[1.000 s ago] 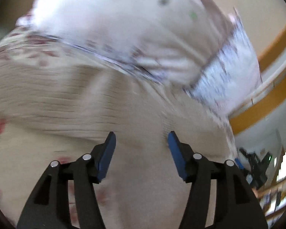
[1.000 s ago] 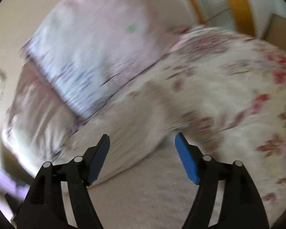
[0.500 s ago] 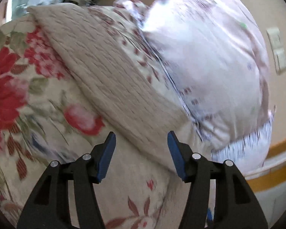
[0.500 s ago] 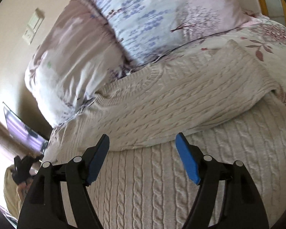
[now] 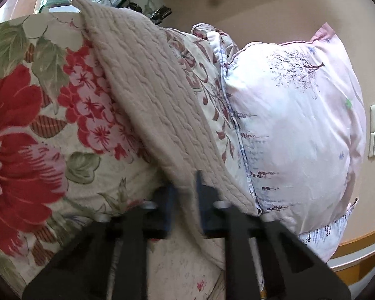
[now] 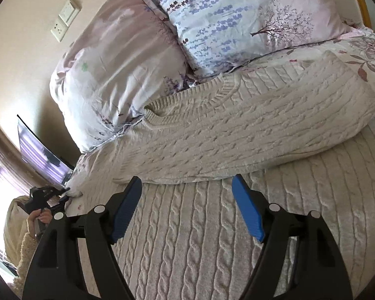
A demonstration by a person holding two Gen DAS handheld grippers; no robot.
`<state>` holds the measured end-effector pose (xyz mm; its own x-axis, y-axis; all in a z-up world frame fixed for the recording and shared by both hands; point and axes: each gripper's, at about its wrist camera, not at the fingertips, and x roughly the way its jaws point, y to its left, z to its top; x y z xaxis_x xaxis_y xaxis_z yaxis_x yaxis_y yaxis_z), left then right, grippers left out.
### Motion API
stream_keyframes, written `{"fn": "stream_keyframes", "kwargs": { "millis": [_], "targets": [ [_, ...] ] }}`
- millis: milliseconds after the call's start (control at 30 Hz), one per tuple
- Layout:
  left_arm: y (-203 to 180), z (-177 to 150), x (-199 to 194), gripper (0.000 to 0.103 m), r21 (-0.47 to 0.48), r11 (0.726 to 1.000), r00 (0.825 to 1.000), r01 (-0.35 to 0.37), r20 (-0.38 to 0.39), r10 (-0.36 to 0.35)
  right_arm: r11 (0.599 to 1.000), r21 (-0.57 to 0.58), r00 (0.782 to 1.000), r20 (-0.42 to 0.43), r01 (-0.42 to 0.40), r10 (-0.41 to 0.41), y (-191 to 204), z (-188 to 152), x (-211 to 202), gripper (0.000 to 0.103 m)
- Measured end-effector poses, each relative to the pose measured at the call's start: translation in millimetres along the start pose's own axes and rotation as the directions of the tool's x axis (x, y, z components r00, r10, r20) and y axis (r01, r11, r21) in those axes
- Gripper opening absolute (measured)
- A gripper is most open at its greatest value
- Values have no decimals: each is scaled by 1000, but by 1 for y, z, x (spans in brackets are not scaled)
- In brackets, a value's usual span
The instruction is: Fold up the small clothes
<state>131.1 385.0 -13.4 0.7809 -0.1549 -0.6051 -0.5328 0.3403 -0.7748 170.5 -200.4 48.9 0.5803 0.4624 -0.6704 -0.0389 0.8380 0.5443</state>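
My cream cable-knit sweater (image 6: 212,135) lies on the floral bedspread (image 5: 37,115) against the pillows (image 6: 127,70), its edge pinched in my left hand-held gripper (image 5: 185,207) (blurred), while my right hand-held gripper (image 6: 186,207) hovers wide above it.

The sweater (image 6: 237,135) lies spread on the bed (image 5: 37,115), its neckline toward two pillows (image 6: 237,17) that lean against the wall (image 6: 32,5) behind it (one pillow partly overlapping the other). One sleeve is folded across the sweater's body, and wall switches (image 6: 66,17) sit beside the pillows.
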Motion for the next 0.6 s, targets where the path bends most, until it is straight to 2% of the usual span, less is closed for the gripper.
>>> {"fn": "stream_keyframes", "kwargs": {
  "millis": [133, 300, 433, 567, 600],
  "targets": [
    [-16, -4, -10, 6, 36, 998, 998, 48, 29, -49, 999, 25, 1000, -15, -22, 22, -5, 0, 1, 76],
    [-66, -24, -27, 5, 127, 973, 981, 191, 13, -194, 999, 25, 999, -20, -40, 40, -6, 1, 1, 76],
    [-123, -61, -29, 5, 244, 921, 952, 304, -55, -300, 999, 26, 999, -25, -46, 46, -5, 1, -2, 76],
    [-179, -112, -14, 5, 367, 848, 924, 382, -169, -343, 998, 16, 998, -19, -57, 57, 0, 1, -10, 76],
    [-186, -122, -10, 5, 383, 837, 920, 391, -190, -343, 998, 15, 998, -17, -59, 60, 1, 1, -13, 76]
  ]
}}
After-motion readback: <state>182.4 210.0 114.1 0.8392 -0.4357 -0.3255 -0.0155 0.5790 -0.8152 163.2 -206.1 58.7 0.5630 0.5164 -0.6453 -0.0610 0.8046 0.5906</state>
